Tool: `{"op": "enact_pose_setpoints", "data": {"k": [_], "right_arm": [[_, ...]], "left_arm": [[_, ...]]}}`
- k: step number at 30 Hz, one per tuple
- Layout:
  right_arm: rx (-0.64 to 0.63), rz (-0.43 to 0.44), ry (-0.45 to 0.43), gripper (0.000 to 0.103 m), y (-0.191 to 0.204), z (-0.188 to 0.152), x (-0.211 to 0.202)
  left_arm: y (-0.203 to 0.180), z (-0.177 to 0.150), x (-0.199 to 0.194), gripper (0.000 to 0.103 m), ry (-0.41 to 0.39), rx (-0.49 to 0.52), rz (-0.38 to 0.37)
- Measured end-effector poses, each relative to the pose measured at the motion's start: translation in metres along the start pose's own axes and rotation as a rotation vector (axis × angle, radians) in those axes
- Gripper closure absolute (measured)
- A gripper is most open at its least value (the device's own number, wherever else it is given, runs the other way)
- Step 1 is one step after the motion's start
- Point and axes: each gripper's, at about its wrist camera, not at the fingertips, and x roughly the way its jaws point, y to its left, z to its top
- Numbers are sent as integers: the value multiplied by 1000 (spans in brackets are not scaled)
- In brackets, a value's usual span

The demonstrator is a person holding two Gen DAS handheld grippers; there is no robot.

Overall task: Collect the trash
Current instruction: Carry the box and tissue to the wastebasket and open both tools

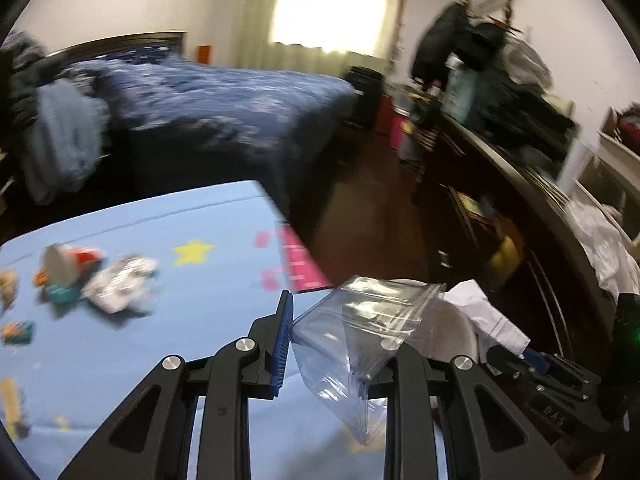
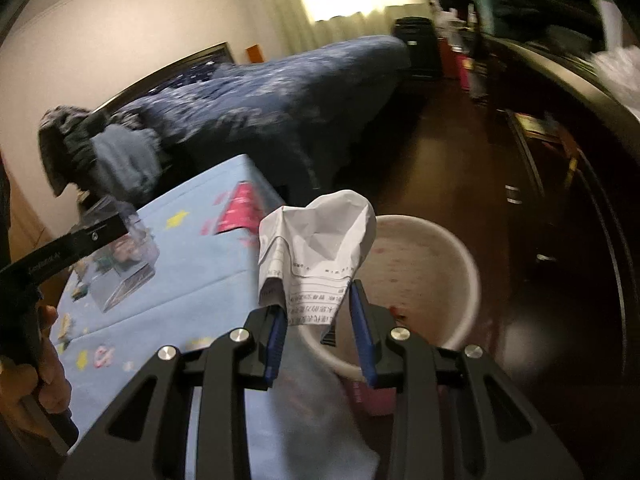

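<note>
Left wrist view: the left gripper (image 1: 340, 344) grasps a clear plastic bag (image 1: 360, 336) between its blue pads, the bag bulging out toward 1 o'clock. Loose wrappers (image 1: 116, 284) lie on the blue tablecloth (image 1: 192, 312) at 10 o'clock — blurred. In the right wrist view, the right gripper (image 2: 318, 324) is clenched on a crumpled printed paper (image 2: 316, 248), held at the rim of a white bucket (image 2: 448, 240) that sits at 2 o'clock, just beside the table edge.
</note>
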Motion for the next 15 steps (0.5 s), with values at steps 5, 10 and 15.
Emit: {"op": "enact_pose_setpoints", "data": {"k": [5,10,15], "right_arm": [[42,-36,8,72,-34,-1,10],[70,-50,18,72,-53,1,24],[88,-40,41,71,-66,1,43]], "left_arm": [[-38,10,42,78,49,42,-53],[-62,13,73,78,85,67,-46],[-75,10,99,74,126,87,-35]]}}
